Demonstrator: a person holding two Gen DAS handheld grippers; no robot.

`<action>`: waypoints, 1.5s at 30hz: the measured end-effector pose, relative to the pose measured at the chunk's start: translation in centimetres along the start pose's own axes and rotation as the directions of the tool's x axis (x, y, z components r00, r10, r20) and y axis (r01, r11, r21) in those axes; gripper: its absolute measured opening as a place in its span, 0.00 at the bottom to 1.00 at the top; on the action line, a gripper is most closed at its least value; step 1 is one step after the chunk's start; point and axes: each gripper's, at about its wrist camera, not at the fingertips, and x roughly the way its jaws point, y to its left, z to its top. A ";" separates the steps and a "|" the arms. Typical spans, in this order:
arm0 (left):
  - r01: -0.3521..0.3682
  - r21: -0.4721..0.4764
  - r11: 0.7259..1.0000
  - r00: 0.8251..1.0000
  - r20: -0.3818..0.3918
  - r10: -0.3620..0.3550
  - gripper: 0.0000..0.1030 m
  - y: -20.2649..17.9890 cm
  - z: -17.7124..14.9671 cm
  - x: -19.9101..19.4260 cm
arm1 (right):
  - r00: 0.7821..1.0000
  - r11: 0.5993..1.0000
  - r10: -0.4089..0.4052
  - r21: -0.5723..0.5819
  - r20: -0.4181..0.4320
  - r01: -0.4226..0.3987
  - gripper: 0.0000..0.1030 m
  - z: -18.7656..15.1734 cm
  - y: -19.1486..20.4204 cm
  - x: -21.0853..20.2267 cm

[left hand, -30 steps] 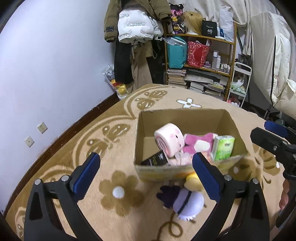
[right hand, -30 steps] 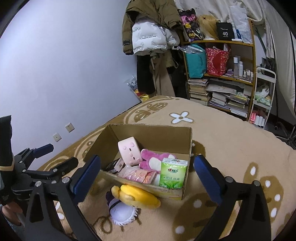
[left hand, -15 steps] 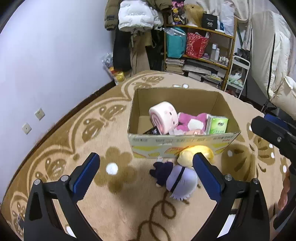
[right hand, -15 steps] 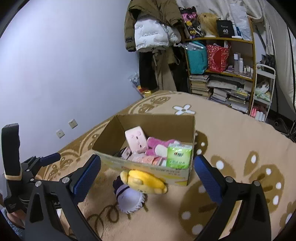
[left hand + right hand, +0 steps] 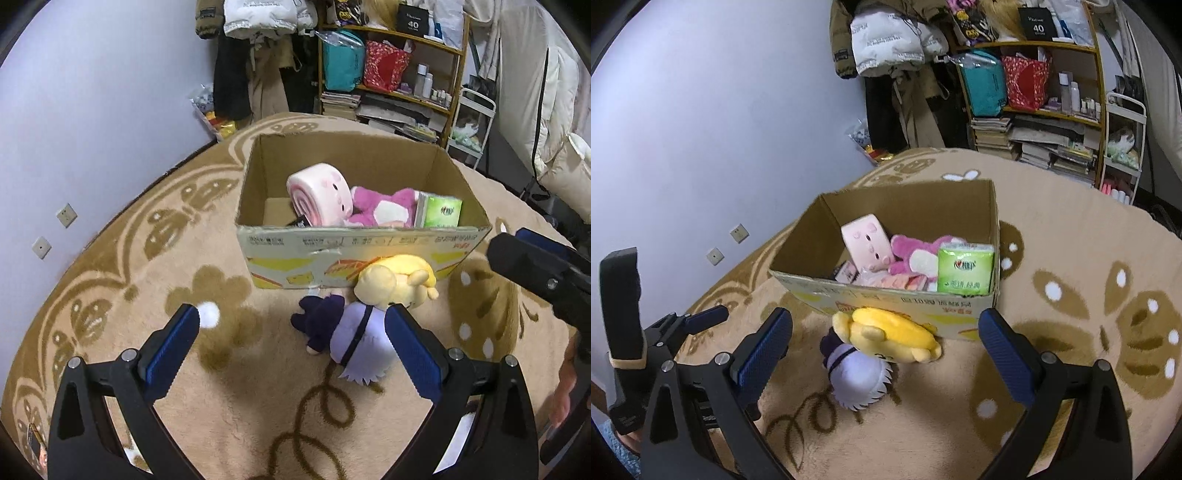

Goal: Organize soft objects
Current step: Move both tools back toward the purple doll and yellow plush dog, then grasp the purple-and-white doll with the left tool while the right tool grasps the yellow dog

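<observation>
Both jaws spread wide on each tool, nothing held. Left hand-held gripper (image 5: 293,350) hangs above the carpet (image 5: 122,266); its blue-padded fingers (image 5: 168,354) frame the purple-and-lavender plush doll (image 5: 347,332) from above, no contact visible. Right hand-held gripper (image 5: 884,356) likewise gapes empty over the same spot, fingers (image 5: 1004,360) on either side of the plush pile, apart from it.

Yellow plush (image 5: 395,278) lies on the carpet, pressed against the front wall of the cardboard box (image 5: 280,247) and touching the purple doll's upper end. In the right wrist view the yellow plush (image 5: 890,332) sits partly on top of the lavender doll (image 5: 855,374), both just in front of the box (image 5: 809,236).

Inside the box: pink roll-shaped plush with a face (image 5: 319,194) toward the left-middle, magenta plush (image 5: 380,208) beside it touching, green tissue pack (image 5: 441,210) upright at the right end. Right wrist view also shows small pink packets (image 5: 905,282) low along the front wall.

Right tool's black body shows at the right edge of the left wrist view; left tool at the left edge of the right wrist view. Shelf (image 5: 1052,114) with books and bags, hung coats (image 5: 886,40) behind.
</observation>
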 end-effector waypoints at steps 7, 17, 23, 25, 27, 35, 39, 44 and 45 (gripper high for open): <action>0.000 0.026 1.000 0.999 -0.038 0.001 0.97 -0.1 -0.7 1.5 | 0.999 1.000 -0.015 0.016 -0.043 0.016 1.00 -0.9 -0.8 2.5; 0.091 -0.029 0.995 0.992 -0.087 -0.093 0.97 -0.1 -1.3 3.7 | 0.997 1.000 -0.013 0.002 -0.082 0.013 1.00 -1.5 -0.9 4.8; 0.140 -0.066 0.988 0.982 -0.120 -0.147 0.97 -0.3 -1.8 5.0 | 0.994 1.000 0.018 0.001 -0.106 -0.018 1.00 -1.5 -0.7 6.4; 0.144 -0.088 0.986 0.980 -0.127 -0.155 0.97 -0.1 -1.9 5.6 | 0.993 1.000 0.029 0.002 -0.117 -0.028 1.00 -1.4 -0.6 6.9; 0.154 -0.104 0.983 0.977 -0.135 -0.167 0.97 0.0 -2.0 6.1 | 0.992 0.999 0.031 -0.002 -0.124 -0.032 1.00 -1.4 -0.4 7.3; 0.203 -0.148 0.968 0.961 -0.159 -0.226 0.97 0.1 -2.1 8.0 | 0.985 0.999 0.043 0.005 -0.168 -0.043 1.00 -1.5 -0.9 9.1; 0.207 -0.138 0.969 0.956 -0.181 -0.230 0.97 -0.4 -2.3 9.1 | 0.980 0.998 0.063 0.017 -0.189 -0.061 1.00 -1.8 -1.3 9.8; 0.217 -0.131 0.967 0.951 -0.195 -0.240 0.97 -1.0 -2.3 10.0 | 0.973 0.995 0.096 0.049 -0.208 -0.087 0.97 -2.1 -2.1 10.5; 0.220 -0.133 0.966 0.950 -0.196 -0.243 0.97 -1.0 -2.2 10.1 | 0.972 0.993 0.111 0.064 -0.209 -0.099 0.93 -2.1 -2.3 10.6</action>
